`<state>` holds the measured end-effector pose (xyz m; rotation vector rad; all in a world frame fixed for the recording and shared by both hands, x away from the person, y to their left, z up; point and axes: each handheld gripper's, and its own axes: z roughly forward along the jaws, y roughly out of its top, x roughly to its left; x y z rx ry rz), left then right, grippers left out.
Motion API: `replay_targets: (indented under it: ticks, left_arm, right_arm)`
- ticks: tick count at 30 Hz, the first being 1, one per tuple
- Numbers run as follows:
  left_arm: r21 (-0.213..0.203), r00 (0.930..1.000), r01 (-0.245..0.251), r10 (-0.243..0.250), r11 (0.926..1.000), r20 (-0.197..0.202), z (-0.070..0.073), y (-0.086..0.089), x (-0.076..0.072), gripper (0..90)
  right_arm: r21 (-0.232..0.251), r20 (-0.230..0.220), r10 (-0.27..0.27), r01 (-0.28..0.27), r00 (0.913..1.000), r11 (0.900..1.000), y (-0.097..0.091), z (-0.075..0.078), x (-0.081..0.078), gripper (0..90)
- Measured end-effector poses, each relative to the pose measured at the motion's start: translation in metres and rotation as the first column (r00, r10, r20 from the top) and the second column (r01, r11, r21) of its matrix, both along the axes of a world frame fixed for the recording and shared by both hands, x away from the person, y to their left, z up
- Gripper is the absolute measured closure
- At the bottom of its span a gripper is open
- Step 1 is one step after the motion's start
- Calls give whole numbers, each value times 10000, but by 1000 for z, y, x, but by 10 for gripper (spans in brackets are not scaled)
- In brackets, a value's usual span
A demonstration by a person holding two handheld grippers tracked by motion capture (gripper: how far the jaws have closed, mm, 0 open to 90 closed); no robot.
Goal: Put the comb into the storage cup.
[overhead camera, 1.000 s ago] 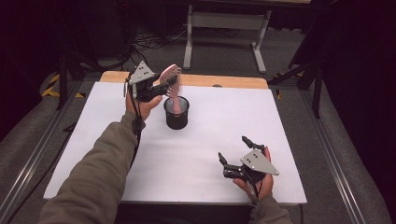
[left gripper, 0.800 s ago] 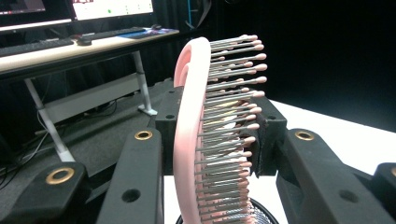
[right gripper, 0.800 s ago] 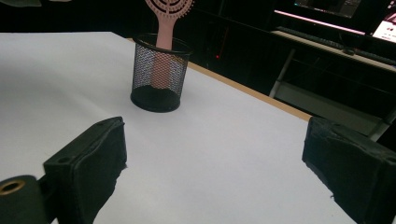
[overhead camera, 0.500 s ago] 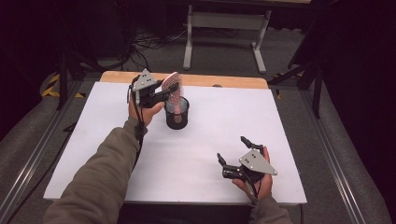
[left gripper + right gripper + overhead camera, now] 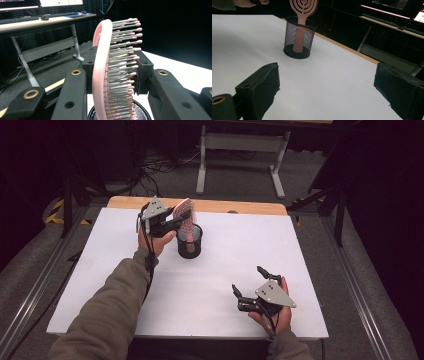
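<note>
Hairbrush entering the holder. The left tongs [image 5: 172,222], clenched on the head of the pink hairbrush [image 5: 186,215], have carried it lower over the past second: earlier the brush stood tilted above the black mesh cup [image 5: 189,242], and now its handle stands inside the cup, as the right gripper view shows [image 5: 298,37]. Judged from this, the placing is nearly done; what remains is to let go and draw the hand clear without tipping the cup. In the left gripper view the brush head [image 5: 110,72] sits upright between the two black jaws, bristles facing to the right, with the cup rim just below. The cup stands on the far-left part of the white table [image 5: 225,270]. The right tongs [image 5: 250,282] rest released near the table's front edge, jaws wide apart, well away from cup and brush.
</note>
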<state>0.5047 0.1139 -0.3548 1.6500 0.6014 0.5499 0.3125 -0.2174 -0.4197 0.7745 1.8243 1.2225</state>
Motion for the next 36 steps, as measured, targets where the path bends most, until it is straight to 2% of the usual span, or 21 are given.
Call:
replay_targets:
  ticks: [5,18,19,21,22,32,34,36]
  left_arm:
    - [-46,9999,-96,96,9999,-33,-1,2,1,629]
    - [-676,9983,-418,390,9968,-426,-9,24,5,611]
    - [-679,9984,-460,436,9966,-364,-10,26,6,609]
    - [-739,9978,-503,469,9960,-460,-11,28,7,607]
    - [-904,9970,-513,458,9946,-623,-13,30,8,606]
    - [-868,9948,-745,679,9934,-761,-20,35,10,599]
    - [-1011,9934,-807,718,9916,-893,-22,39,11,598]
    - [-1000,9935,-836,752,9915,-855,-22,40,12,595]
  right_arm:
    - [-53,-7,13,-13,10000,10000,1,0,0,66]
    - [-135,-93,4,-6,10000,9999,2,-2,1,66]
    - [-133,-108,7,-8,9999,9999,2,-2,1,66]
    - [-138,-88,-1,0,10000,9999,3,-2,1,66]
    - [-138,-96,4,-6,10000,9999,3,-2,1,67]
    - [-222,-56,-80,78,10000,9997,4,-2,1,72]
    - [-311,-42,-41,39,10000,9995,4,-2,1,72]
    - [-302,-39,-28,27,10000,9995,4,-2,1,72]
